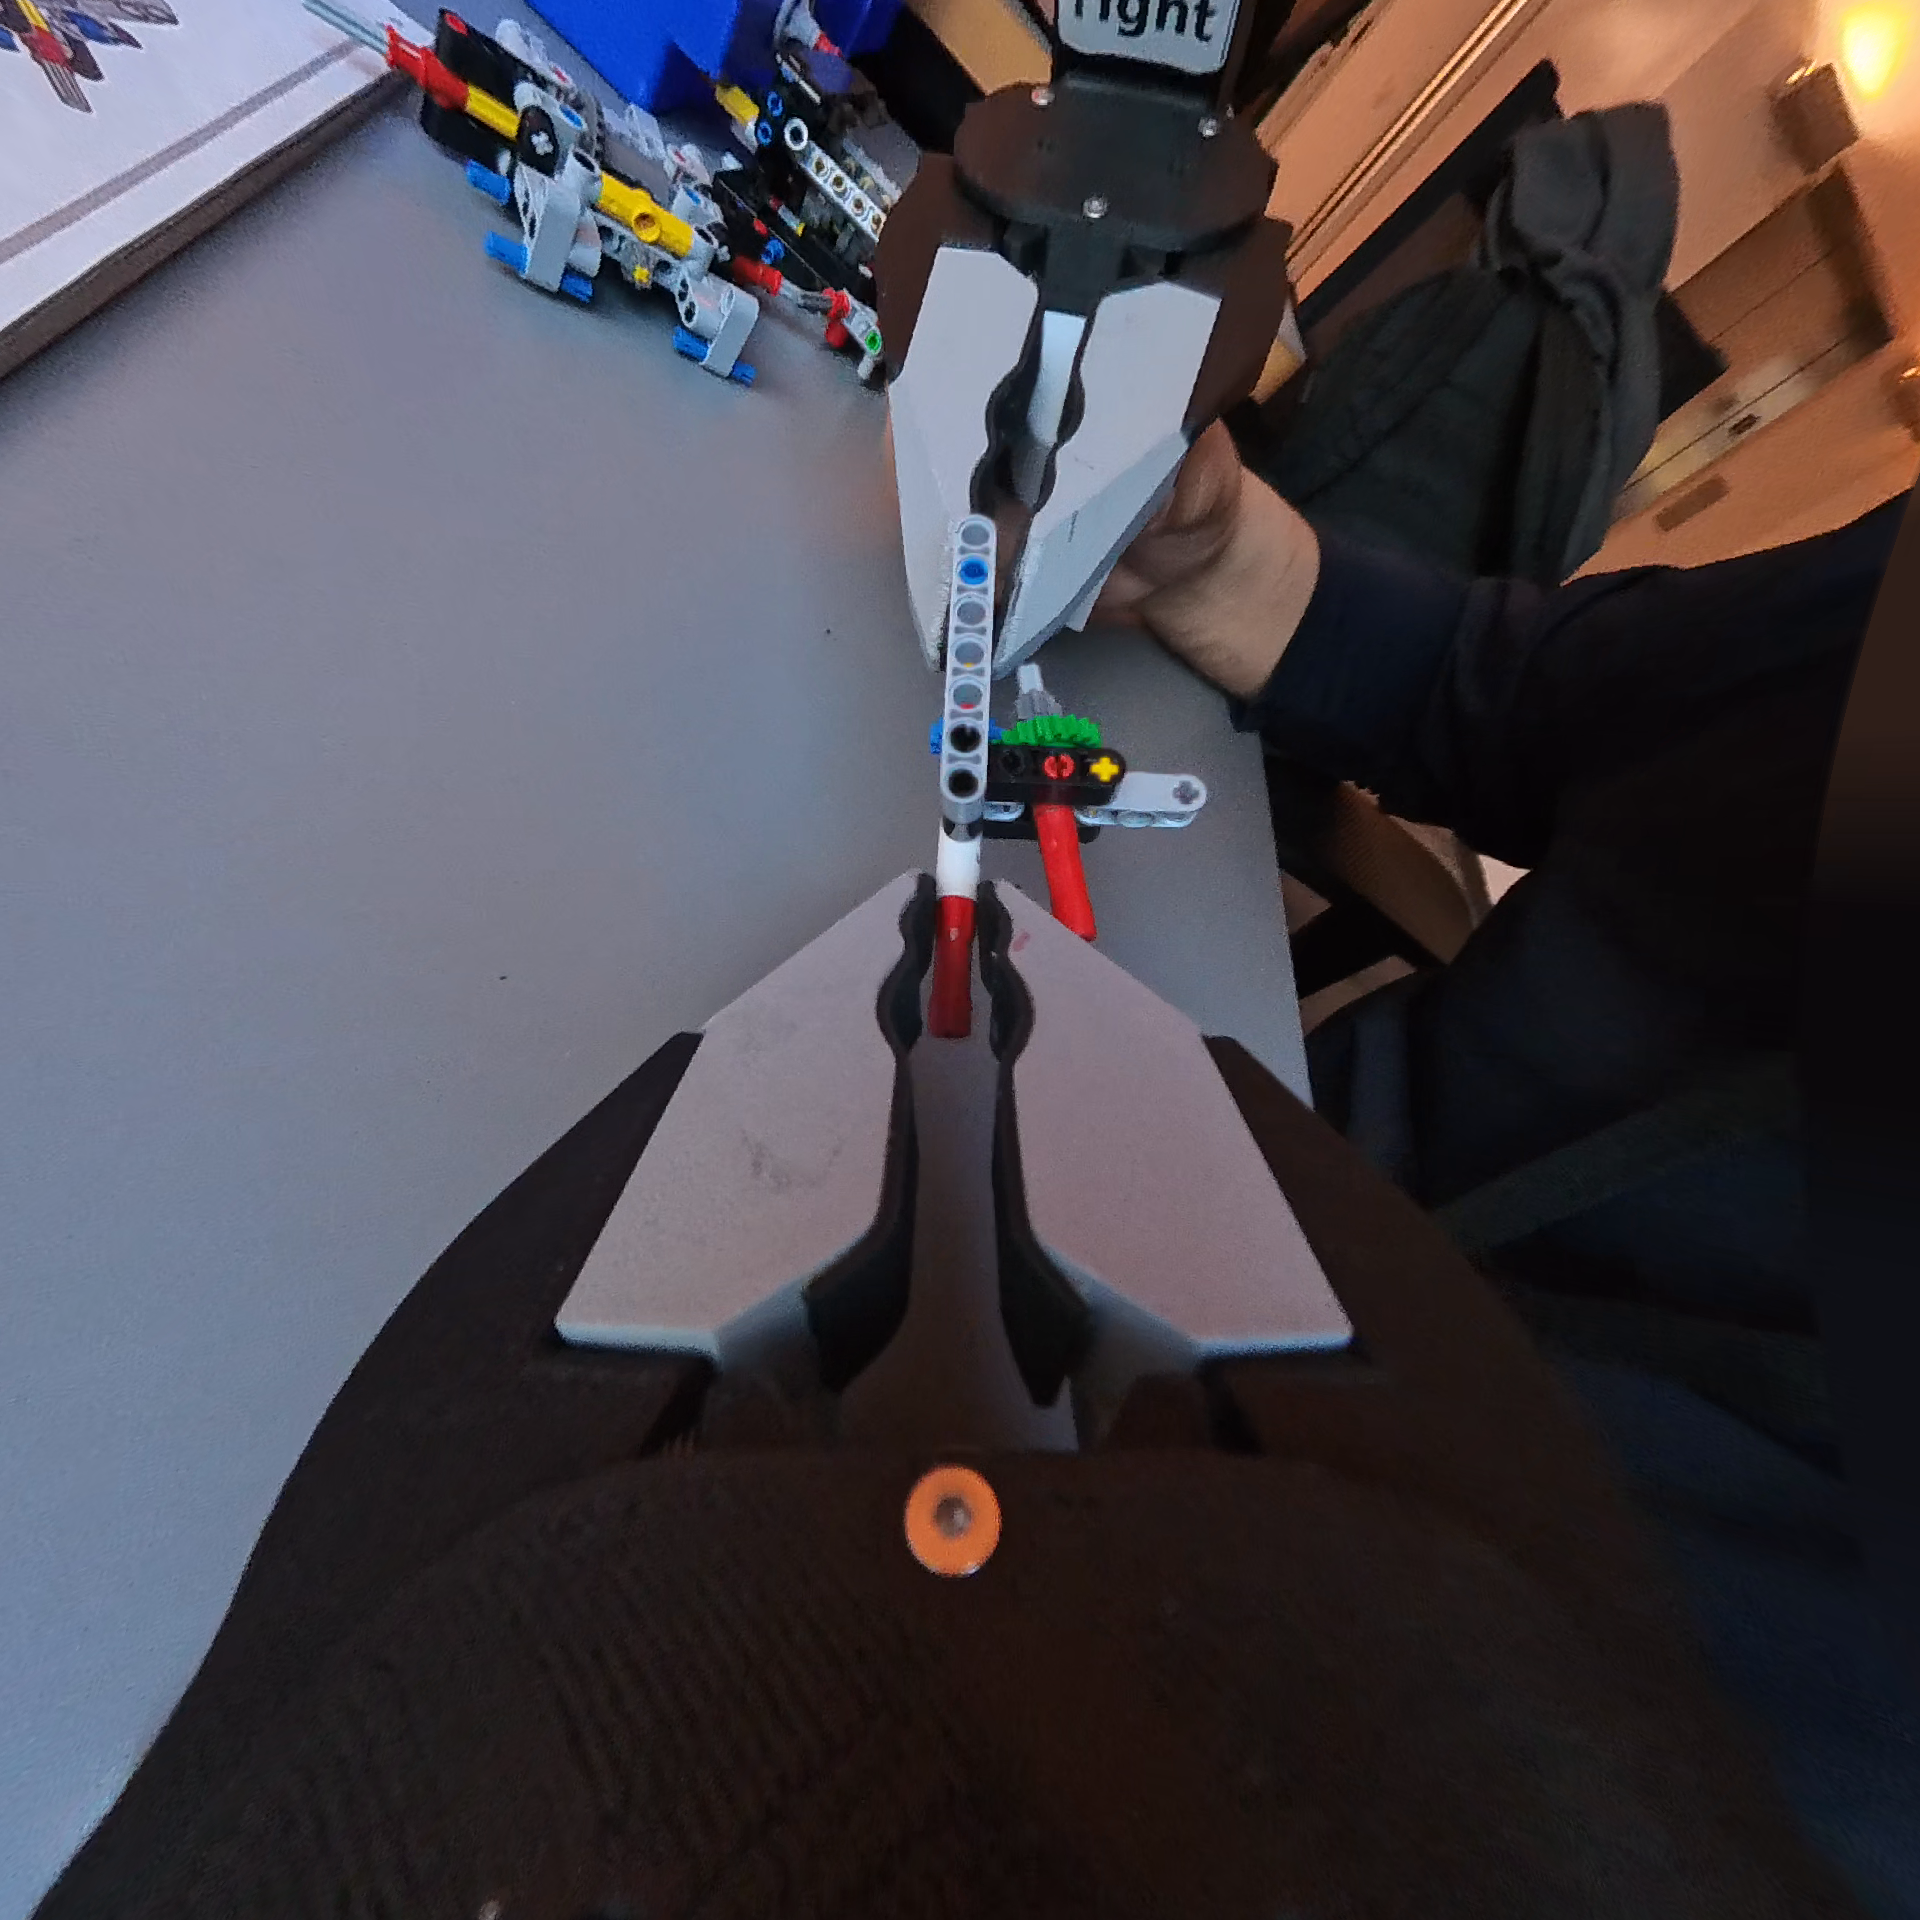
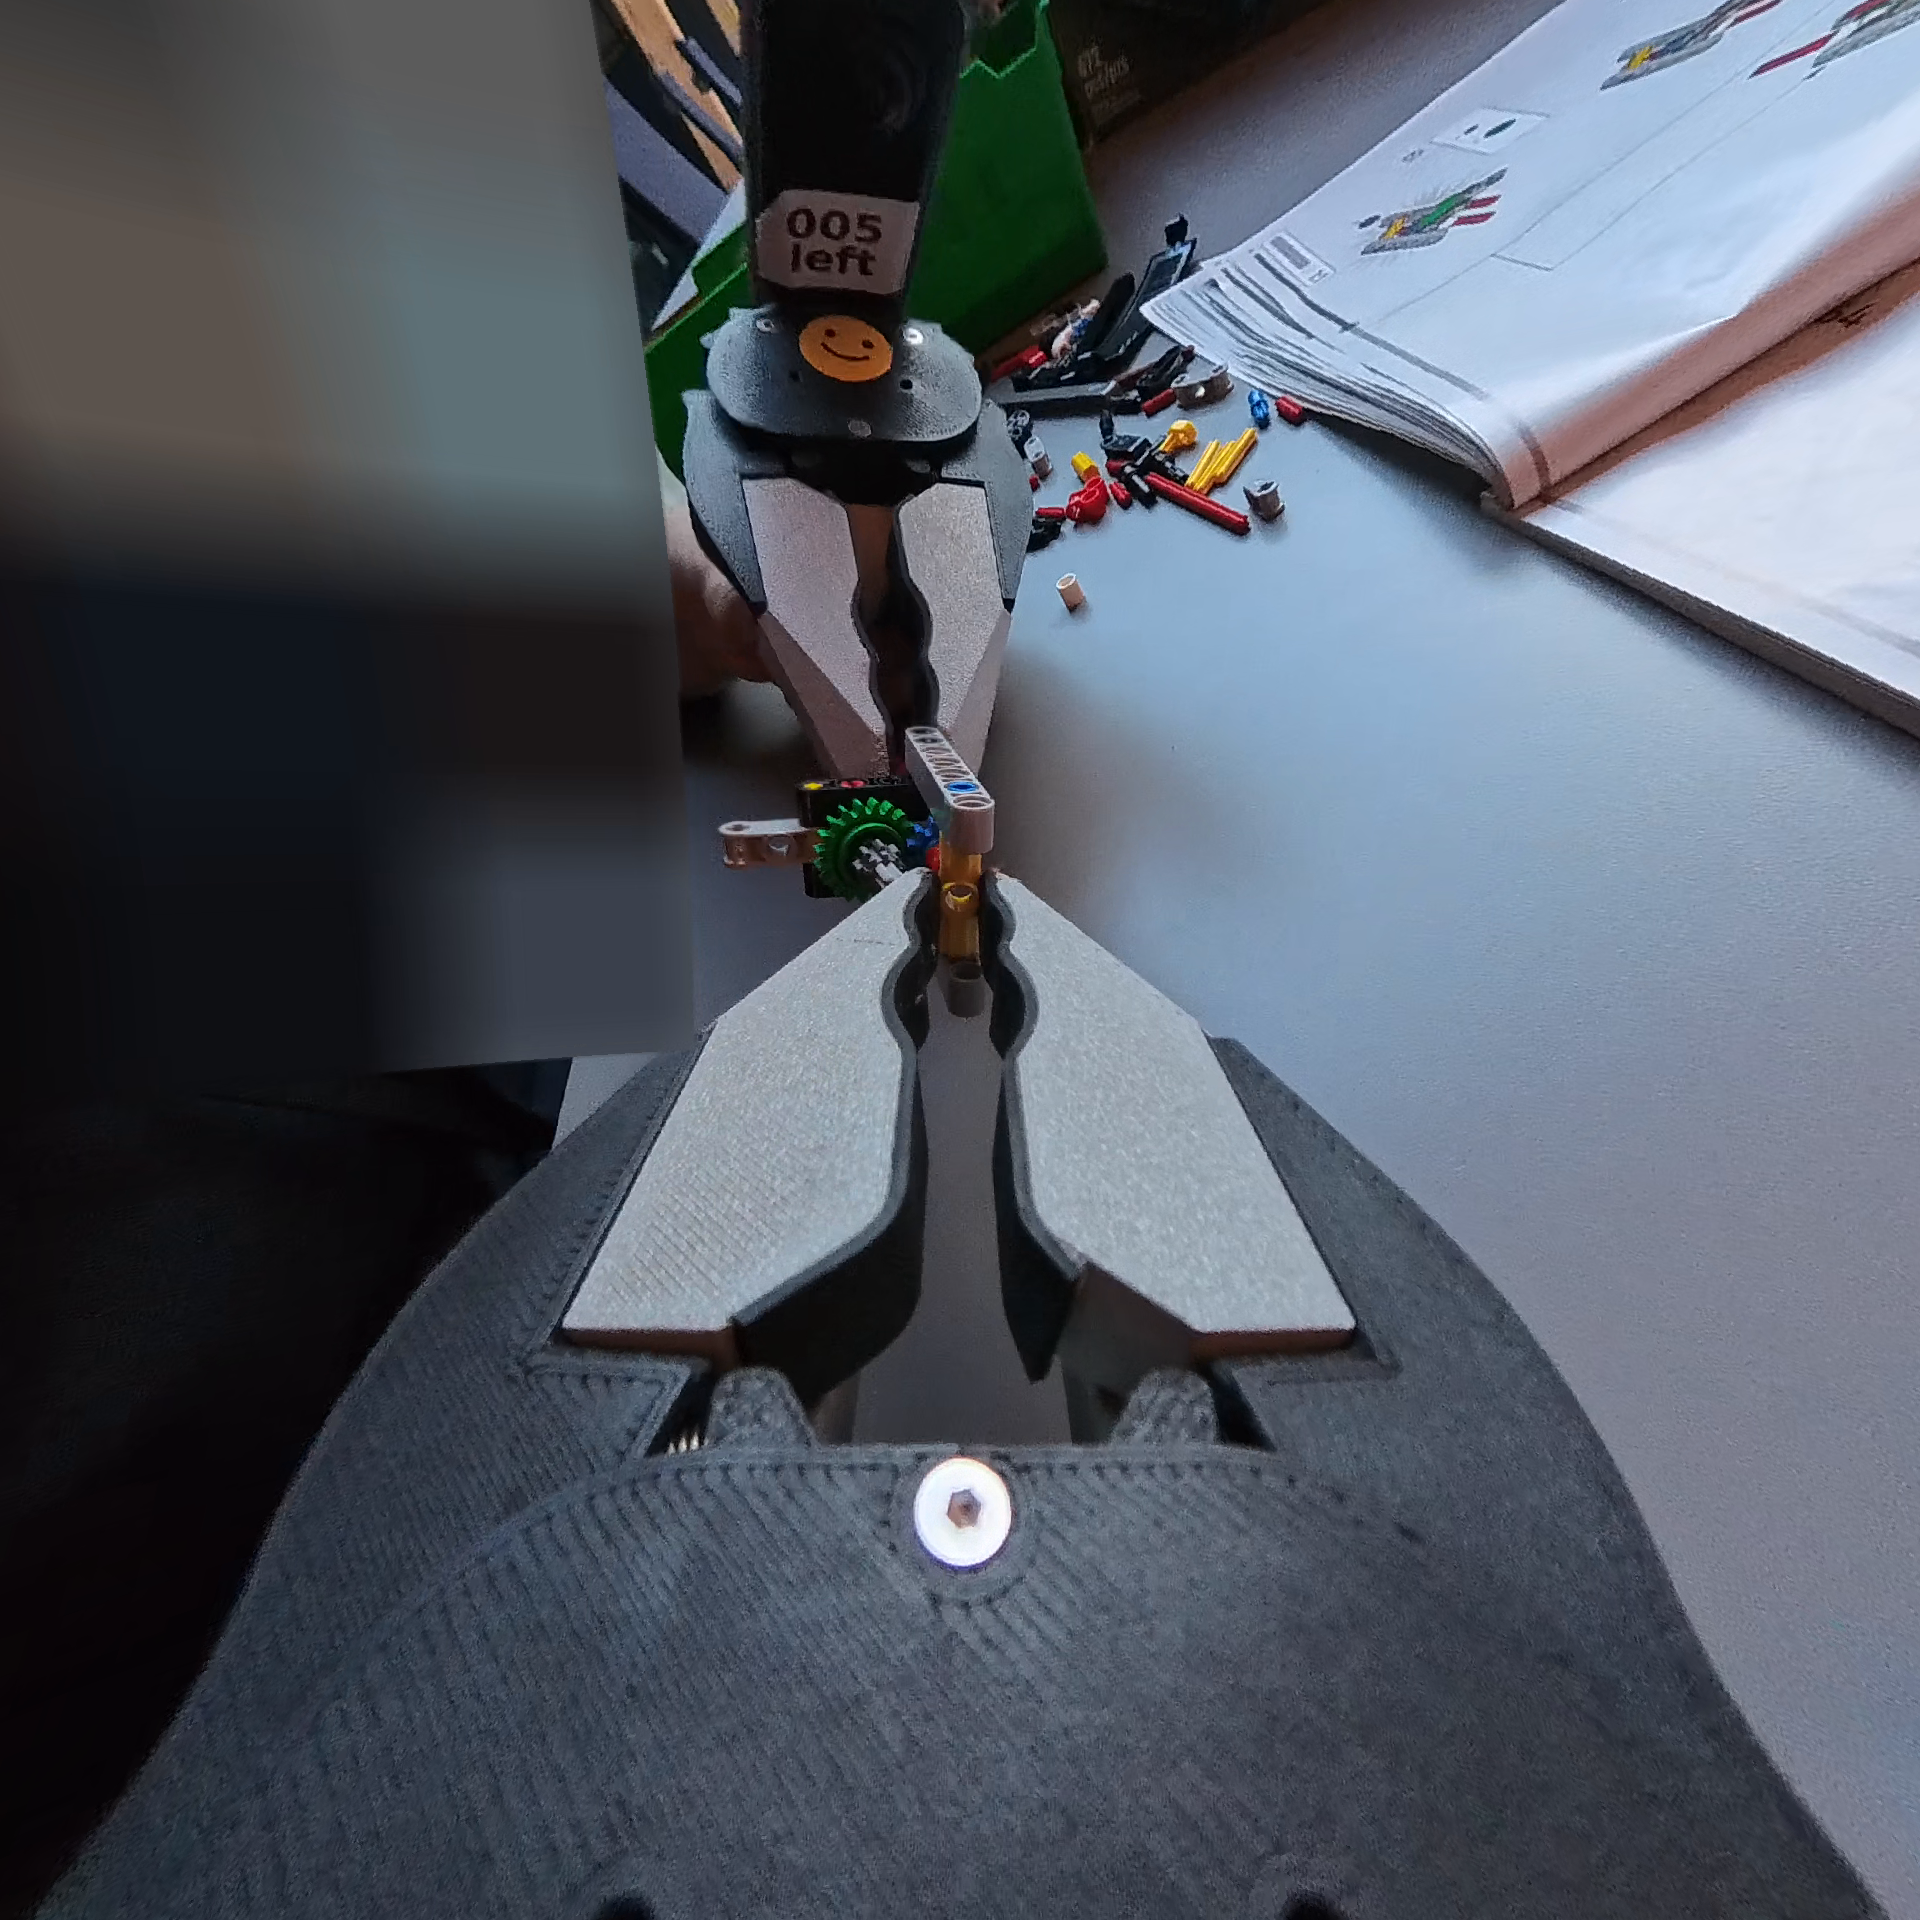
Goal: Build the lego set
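Observation:
A small toy-brick assembly hangs between my two grippers above the grey table (image 1: 416, 727). It has a long grey holed beam (image 1: 968, 665), a black beam (image 1: 1055, 767), a green gear (image 1: 1044, 730) and a loose-hanging red axle (image 1: 1065, 873). My left gripper (image 1: 954, 891) is shut on a red-and-white axle (image 1: 951, 966) at the beam's near end. My right gripper (image 2: 961, 881) is shut on a yellow connector (image 2: 961, 920) with a grey pin (image 2: 966, 992) under the beam (image 2: 945, 779). The grippers face each other: the right gripper (image 1: 982, 644) shows in the left wrist view, the left gripper (image 2: 914, 732) in the right wrist view.
Built brick sections (image 1: 644, 218) and a blue bin (image 1: 665, 42) lie at the far end beside an open instruction booklet (image 2: 1662, 260). Loose small parts (image 2: 1164, 468), a tan bush (image 2: 1072, 592) and a green box (image 2: 1018, 187) sit beyond. A person's hand (image 1: 1205, 561) is at the table edge. One gripper's finger ends stand about 4 cm off the other's.

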The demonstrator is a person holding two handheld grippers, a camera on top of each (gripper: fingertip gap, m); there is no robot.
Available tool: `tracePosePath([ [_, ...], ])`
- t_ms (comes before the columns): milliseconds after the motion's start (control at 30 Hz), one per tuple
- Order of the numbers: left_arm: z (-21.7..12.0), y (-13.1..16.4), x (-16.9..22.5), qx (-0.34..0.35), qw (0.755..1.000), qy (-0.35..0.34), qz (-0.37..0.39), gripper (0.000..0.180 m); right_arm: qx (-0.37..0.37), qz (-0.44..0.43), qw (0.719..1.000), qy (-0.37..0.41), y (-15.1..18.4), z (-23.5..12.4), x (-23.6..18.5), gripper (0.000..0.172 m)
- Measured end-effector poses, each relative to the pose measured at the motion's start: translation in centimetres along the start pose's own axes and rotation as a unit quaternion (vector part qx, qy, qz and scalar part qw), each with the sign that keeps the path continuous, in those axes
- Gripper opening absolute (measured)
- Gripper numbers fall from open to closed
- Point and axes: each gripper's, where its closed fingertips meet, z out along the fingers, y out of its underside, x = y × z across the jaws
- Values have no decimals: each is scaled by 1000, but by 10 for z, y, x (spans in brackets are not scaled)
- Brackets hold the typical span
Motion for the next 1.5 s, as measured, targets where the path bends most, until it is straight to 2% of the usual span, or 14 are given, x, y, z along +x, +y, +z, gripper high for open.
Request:
tracePosePath([
  [200,-2,4,0,-15,1000,0,7,5,22,19,1000,-10,-5,-5,1,4],
  [533,-4,3,-1,-11,1000,-9,22,2,13,33,999,-12,-2,-4,3,4],
  [767,-5,7,-8,-30,997,-42,52,2,17,50,998,-25,-3,-7,3,9],
  [1167,-6,9,-15,-41,996,-62,52,3,16,57,998,-18,-2,-7,6,10],
  [1367,-5,12,-18,-52,994,-72,57,2,9,28,1000,-10,-1,-5,3,15],
  [1500,-5,12,-19,-54,995,-73,52,2,-8,-51,998,31,1,2,-1,26],
])
